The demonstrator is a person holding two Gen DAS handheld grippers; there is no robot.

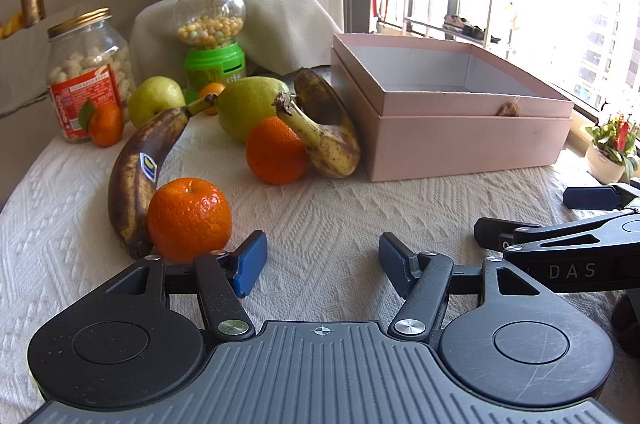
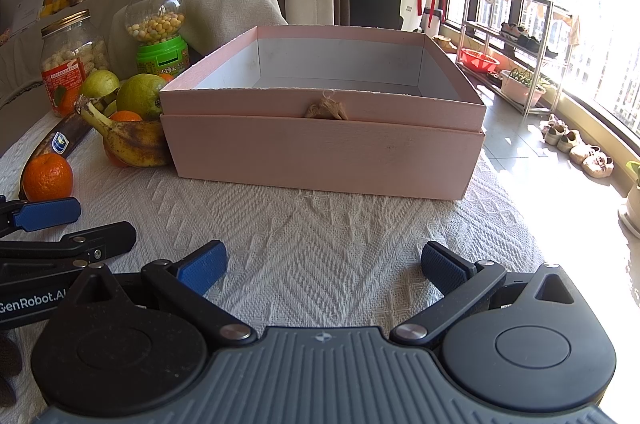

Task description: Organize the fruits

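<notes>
Blue-padded claws low, level, parted

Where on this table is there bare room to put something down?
Bare cloth lies between the pink box and both open hand-held grippers. The box interior looks empty. It is crowded left of the box, where bananas, oranges and pears cluster.

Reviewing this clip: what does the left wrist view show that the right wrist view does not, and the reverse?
Only the left wrist view shows the small leafed orange beside the peanut jar unobstructed, and the dark banana at full length. Only the right wrist view shows the pink box head-on with its bare white inside, plus shoes on the floor. Both share the candy dispenser, the pears, the nearest orange and both open grippers, left and right.
</notes>
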